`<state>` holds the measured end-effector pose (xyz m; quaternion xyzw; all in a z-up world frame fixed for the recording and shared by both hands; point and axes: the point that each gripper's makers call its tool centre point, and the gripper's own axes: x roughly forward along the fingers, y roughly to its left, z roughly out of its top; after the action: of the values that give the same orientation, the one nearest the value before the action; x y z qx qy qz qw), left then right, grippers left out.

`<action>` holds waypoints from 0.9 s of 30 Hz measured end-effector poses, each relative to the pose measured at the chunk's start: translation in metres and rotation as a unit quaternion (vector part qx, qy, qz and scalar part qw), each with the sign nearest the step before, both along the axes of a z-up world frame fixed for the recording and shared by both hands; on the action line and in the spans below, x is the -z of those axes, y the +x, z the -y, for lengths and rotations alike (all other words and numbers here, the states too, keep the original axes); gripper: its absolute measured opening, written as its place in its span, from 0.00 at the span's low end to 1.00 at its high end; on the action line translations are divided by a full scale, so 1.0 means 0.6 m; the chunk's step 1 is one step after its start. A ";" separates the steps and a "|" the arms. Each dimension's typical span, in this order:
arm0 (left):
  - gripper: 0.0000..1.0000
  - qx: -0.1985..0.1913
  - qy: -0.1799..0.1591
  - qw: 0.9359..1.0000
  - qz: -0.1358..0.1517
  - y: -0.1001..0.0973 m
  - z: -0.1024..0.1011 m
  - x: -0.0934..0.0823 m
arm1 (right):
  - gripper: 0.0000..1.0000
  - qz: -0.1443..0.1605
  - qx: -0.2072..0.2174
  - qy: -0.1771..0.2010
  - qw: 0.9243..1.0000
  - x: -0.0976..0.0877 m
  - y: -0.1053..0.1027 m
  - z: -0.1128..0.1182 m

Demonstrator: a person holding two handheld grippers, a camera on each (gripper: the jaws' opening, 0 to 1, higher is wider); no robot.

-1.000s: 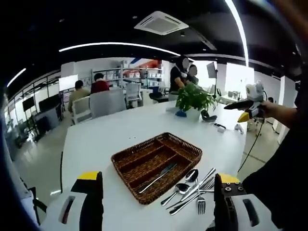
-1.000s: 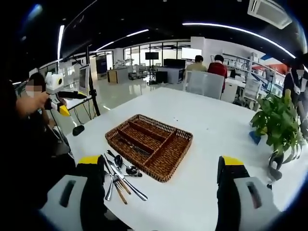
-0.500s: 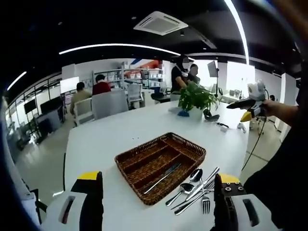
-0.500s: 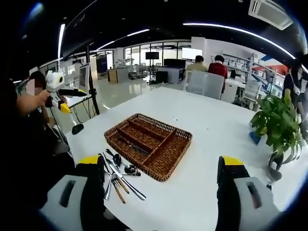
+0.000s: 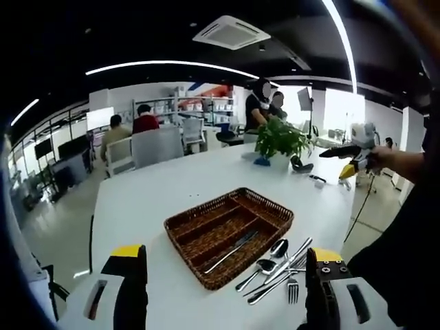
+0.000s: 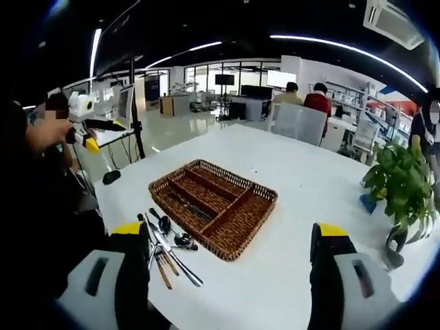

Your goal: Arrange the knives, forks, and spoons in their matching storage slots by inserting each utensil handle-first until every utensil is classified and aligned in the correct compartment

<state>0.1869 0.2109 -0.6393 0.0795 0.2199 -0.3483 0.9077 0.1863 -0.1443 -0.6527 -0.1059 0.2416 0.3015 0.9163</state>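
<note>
The white surface (image 5: 172,185) carries a brown wicker tray (image 5: 229,234) with long compartments; one knife (image 5: 230,251) already lies in a slot. Just beside the tray a loose heap of spoons, forks and knives (image 5: 278,269) rests. A potted plant (image 5: 278,143) stands further back, well apart. Both the left claw (image 5: 223,289) and right claw (image 6: 227,265) hang released above the surface, grasping nothing.
</note>
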 end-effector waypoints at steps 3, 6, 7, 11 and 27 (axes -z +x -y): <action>1.00 0.000 -0.003 1.000 -0.002 -0.001 -0.001 -0.002 | 0.99 -0.016 -0.012 -0.004 1.000 0.026 0.000 -0.007; 1.00 -0.002 -0.004 1.000 -0.003 -0.002 -0.002 -0.002 | 0.99 -0.022 -0.030 -0.009 0.999 0.042 -0.004 -0.020; 1.00 -0.003 -0.003 1.000 -0.003 -0.003 -0.003 -0.002 | 0.99 -0.025 -0.035 -0.013 0.999 0.046 -0.005 -0.023; 1.00 -0.007 -0.002 1.000 -0.006 -0.004 -0.008 0.001 | 0.99 -0.021 -0.057 -0.021 0.998 0.055 -0.005 -0.035; 1.00 -0.017 0.001 1.000 -0.013 -0.003 -0.017 0.008 | 0.95 -0.032 -0.099 -0.032 0.994 0.089 0.008 -0.056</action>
<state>0.1852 0.2214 -0.6440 0.0721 0.2328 -0.3339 0.9105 0.1912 -0.1105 -0.7064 -0.1485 0.2688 0.3858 0.8700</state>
